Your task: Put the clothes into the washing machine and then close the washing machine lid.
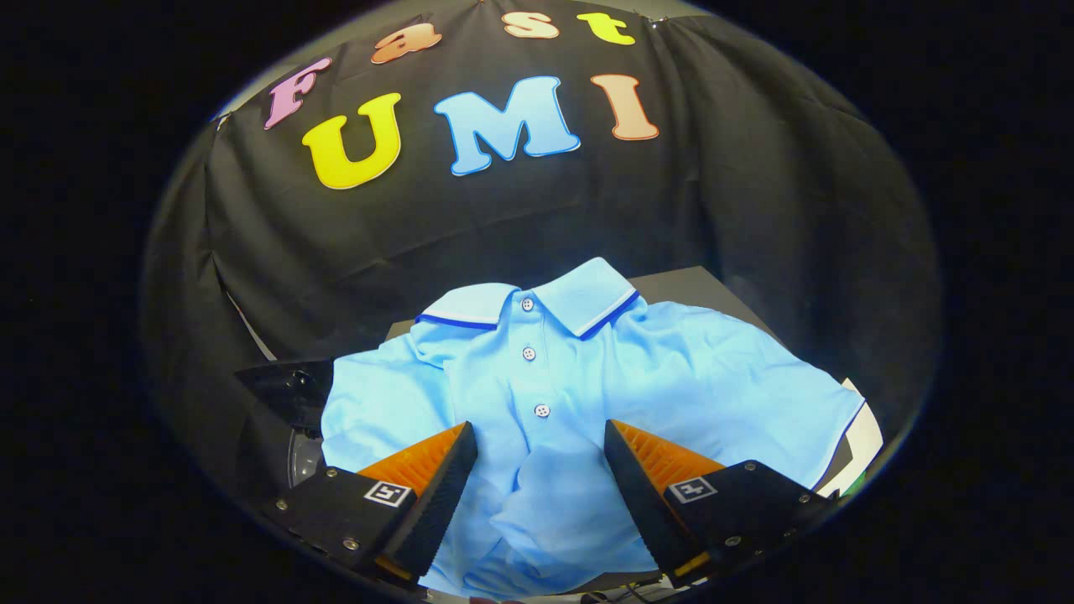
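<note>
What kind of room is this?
Probably a small work booth, not a real laundry room: black cloth wall, a blue polo shirt spread on a dark surface, open gripper above it.

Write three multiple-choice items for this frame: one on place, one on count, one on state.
1. Where does the shirt lie relative to the gripper?
A. Spread beneath and ahead of it
B. Hanging on the wall
C. Folded behind it

2. How many buttons show on the shirt's front?
A. One
B. Three
C. Five

3. What is the gripper's state?
A. Shut on the collar
B. Shut on a sleeve
C. Open

Answers: 1 A, blue fabric fills the gap between its fingers and runs on beyond; 2 B, three in a row below the collar; 3 C, fingers stand wide apart.
</note>
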A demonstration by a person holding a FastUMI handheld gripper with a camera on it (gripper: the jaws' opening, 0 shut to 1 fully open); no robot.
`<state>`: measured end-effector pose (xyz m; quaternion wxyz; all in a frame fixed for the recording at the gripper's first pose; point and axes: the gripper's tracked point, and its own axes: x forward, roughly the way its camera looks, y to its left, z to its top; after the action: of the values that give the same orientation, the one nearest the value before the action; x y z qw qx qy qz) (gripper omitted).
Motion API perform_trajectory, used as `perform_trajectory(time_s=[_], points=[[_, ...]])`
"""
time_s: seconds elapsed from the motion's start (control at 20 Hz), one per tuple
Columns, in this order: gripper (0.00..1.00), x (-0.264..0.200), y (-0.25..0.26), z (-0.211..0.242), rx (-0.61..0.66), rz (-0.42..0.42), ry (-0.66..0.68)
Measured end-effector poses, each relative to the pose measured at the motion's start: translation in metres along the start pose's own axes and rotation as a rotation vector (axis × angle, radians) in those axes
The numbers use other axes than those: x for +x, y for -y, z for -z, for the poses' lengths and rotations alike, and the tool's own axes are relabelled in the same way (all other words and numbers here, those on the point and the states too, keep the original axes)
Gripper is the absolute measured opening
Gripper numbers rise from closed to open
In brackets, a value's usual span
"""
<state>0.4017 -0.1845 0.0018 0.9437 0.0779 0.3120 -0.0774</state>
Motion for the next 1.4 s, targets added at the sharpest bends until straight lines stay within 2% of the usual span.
perform_trajectory(time_s=[0.2, 0.4, 0.55, 0.7, 0.9, 1.0, 1.1, 1.2, 1.4], points=[[0.95, 0.0, 0.004, 0.005, 0.005, 0.037, -0.046], [0.91, 0.0, 0.006, 0.006, -0.091, 0.098, -0.069], [0.86, 0.001, 0.007, 0.006, -0.049, 0.145, -0.052], [0.68, -0.001, 0.009, 0.004, -0.046, 0.167, -0.036], [0.4, -0.001, 0.011, 0.006, -0.06, 0.123, -0.045], [0.3, -0.002, 0.014, 0.005, -0.069, 0.106, -0.033], [0.14, -0.002, 0.015, 0.005, -0.059, 0.075, -0.045], [0.06, 0.0, 0.016, 0.004, -0.046, 0.06, -0.056], [0.01, -0.004, 0.017, -0.003, 0.039, 0.036, 0.041]])
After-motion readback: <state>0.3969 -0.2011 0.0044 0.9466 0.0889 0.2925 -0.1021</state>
